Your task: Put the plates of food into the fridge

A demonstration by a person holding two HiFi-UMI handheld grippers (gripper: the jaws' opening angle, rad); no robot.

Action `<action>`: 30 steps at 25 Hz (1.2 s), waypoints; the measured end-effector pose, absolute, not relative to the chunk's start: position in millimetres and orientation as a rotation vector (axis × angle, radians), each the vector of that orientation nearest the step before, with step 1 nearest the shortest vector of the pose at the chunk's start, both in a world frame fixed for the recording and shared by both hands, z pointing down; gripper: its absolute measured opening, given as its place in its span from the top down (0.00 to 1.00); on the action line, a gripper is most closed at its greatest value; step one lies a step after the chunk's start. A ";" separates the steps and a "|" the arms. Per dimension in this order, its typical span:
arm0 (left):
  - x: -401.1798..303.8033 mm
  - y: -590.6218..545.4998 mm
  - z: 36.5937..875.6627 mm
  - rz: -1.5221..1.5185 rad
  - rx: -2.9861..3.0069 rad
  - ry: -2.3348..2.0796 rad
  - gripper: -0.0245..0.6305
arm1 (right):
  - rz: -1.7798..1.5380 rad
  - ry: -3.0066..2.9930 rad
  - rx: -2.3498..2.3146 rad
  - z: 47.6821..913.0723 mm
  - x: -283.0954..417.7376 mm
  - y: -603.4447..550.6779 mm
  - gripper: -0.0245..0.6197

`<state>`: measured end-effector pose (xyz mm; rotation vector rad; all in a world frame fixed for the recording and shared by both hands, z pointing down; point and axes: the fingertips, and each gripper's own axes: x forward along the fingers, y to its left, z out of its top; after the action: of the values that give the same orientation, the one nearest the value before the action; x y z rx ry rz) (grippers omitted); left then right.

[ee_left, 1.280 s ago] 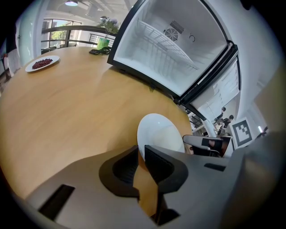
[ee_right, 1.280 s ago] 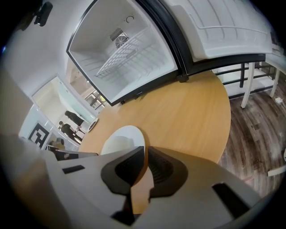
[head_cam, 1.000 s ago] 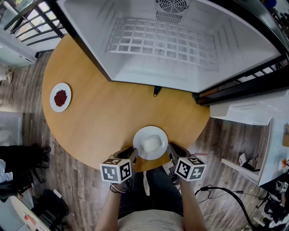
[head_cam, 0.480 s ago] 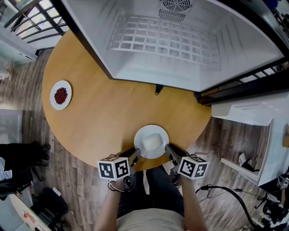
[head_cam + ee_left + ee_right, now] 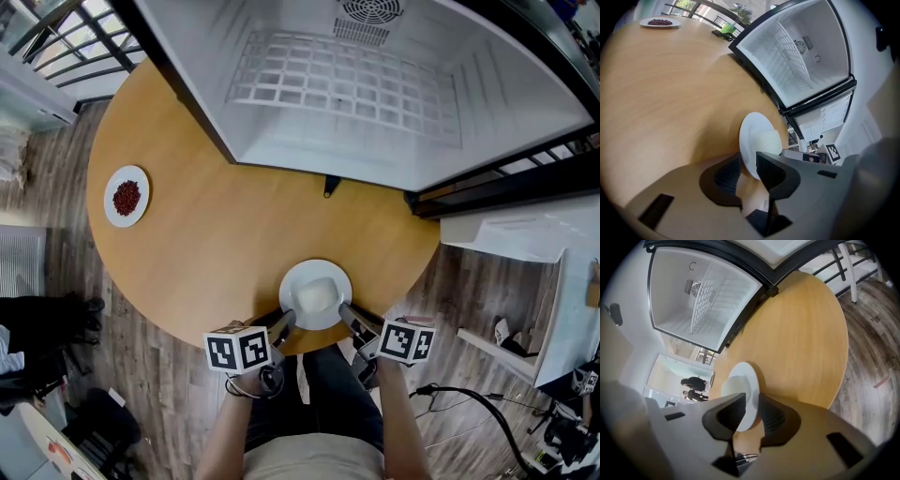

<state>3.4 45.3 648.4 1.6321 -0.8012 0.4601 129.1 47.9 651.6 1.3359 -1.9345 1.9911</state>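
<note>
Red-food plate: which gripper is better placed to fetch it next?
Probably left. The red-food plate lies at the table's left edge, on the left gripper's side. The right gripper, whose jaws have just been opening round the white plate's rim, must cross.

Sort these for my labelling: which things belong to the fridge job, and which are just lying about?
Job: near white plate, plate of red food, open fridge, table.
Lying about: small black object by the fridge, dark clutter on the floor.

At near edge of table (image 5: 216, 253): white plate (image 5: 316, 277) of pale food, flanked by left gripper (image 5: 288, 320) and right gripper (image 5: 345, 310), latter's jaws just opened about its rim. By left edge: red-food plate (image 5: 126, 197). At far edge: open fridge (image 5: 347, 94).
</note>
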 end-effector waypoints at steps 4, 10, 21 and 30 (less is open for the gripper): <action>3.2 44.8 648.5 0.430 1.611 -0.810 0.83 | 2.038 -1.919 1.336 651.9 126.0 47.2 0.83; 2.8 43.8 649.9 0.408 1.562 -0.850 0.83 | 2.092 -1.902 1.338 652.7 123.4 45.8 0.83; 2.2 43.6 652.1 0.339 1.475 -0.847 0.83 | 2.193 -1.840 1.374 656.1 122.4 44.7 0.85; 0.6 45.4 655.5 0.277 1.433 -0.848 0.89 | 2.141 -1.837 1.417 658.2 125.7 45.3 0.90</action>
<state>0.6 45.4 655.5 1.4331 -0.8477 0.2771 125.7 45.3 658.2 1.4167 -1.8369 2.1412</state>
